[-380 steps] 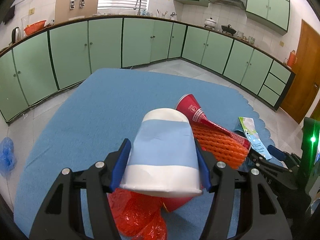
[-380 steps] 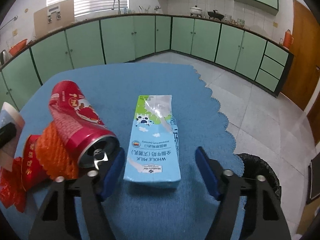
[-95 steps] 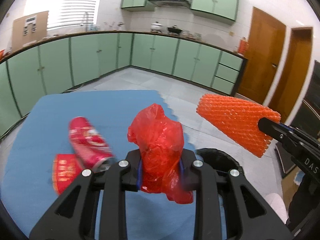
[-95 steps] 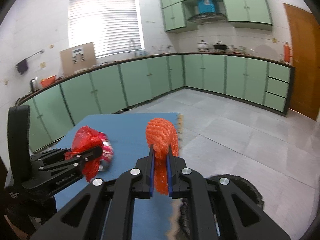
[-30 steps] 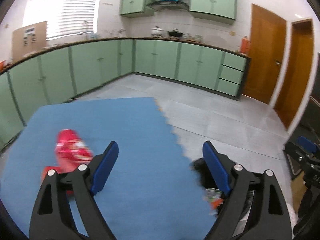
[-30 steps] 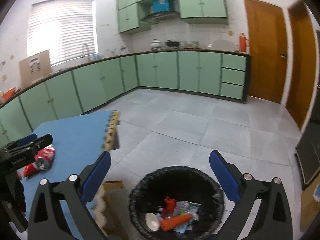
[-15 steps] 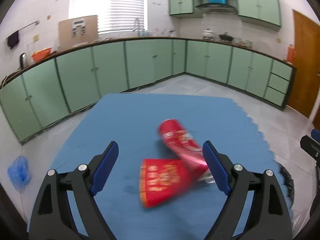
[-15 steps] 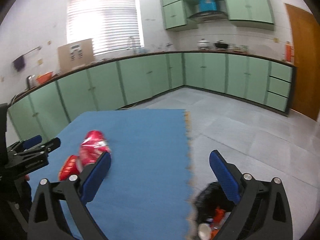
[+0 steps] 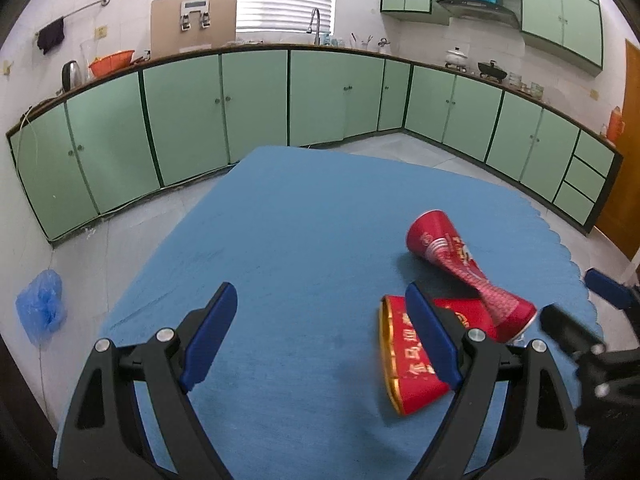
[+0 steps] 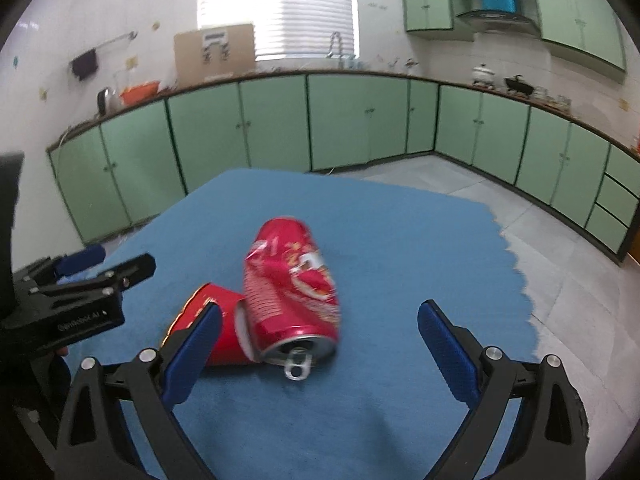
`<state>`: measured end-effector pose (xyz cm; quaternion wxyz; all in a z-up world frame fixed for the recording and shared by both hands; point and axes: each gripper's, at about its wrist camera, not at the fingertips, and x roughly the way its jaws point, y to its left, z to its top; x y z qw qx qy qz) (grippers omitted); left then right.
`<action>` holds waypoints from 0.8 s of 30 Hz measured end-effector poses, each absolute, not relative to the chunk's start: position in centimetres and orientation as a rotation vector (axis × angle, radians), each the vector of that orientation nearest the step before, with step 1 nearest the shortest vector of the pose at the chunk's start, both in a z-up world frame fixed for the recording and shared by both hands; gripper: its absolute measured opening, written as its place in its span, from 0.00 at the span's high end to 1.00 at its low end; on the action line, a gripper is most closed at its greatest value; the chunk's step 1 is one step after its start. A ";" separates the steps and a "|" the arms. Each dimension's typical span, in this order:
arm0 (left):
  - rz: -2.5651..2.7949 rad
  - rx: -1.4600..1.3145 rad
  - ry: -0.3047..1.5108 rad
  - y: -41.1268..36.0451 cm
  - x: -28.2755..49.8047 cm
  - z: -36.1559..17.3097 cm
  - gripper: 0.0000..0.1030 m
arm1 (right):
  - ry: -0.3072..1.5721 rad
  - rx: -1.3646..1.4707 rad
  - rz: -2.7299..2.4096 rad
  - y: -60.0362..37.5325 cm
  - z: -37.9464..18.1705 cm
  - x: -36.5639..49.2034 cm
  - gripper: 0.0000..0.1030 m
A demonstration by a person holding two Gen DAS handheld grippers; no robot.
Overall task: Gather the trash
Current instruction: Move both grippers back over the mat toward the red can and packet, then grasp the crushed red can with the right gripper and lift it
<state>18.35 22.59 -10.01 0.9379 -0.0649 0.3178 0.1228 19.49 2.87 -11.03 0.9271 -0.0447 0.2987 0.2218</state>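
A crushed red drink can [image 10: 292, 288] lies on its side on the blue table [image 10: 400, 240], its pull-tab end facing me. Against it lies a flattened red packet with gold edging [image 9: 412, 360]; in the right wrist view the red packet [image 10: 208, 320] shows left of the can. My right gripper [image 10: 320, 344] hangs open just in front of the can, nothing between its fingers. My left gripper [image 9: 320, 336] is open over bare cloth, the packet just behind its right finger, and the crushed can [image 9: 468, 268] lies beyond it. The right gripper's fingers [image 9: 572, 332] show at that view's right edge.
The table's scalloped right edge [image 10: 516, 264] drops to a tiled floor. Green cabinets [image 9: 256, 108] line the walls behind. A blue plastic bag [image 9: 42, 308] hangs at the left. A sliver of the black bin [image 10: 582, 416] shows behind my right gripper's finger.
Both grippers have swung left from the black bin back over the table, staying open. The can and packet have come from the left edge of the views to in front of the fingers.
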 end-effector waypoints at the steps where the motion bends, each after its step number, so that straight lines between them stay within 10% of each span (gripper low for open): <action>1: 0.251 -0.132 0.651 22.8 18.3 -10.2 0.19 | 0.626 -0.107 0.458 3.6 -11.4 19.7 0.08; 24: 0.232 -0.162 0.659 22.8 18.8 -11.5 0.19 | 0.684 -0.063 0.390 2.5 -12.4 22.6 0.20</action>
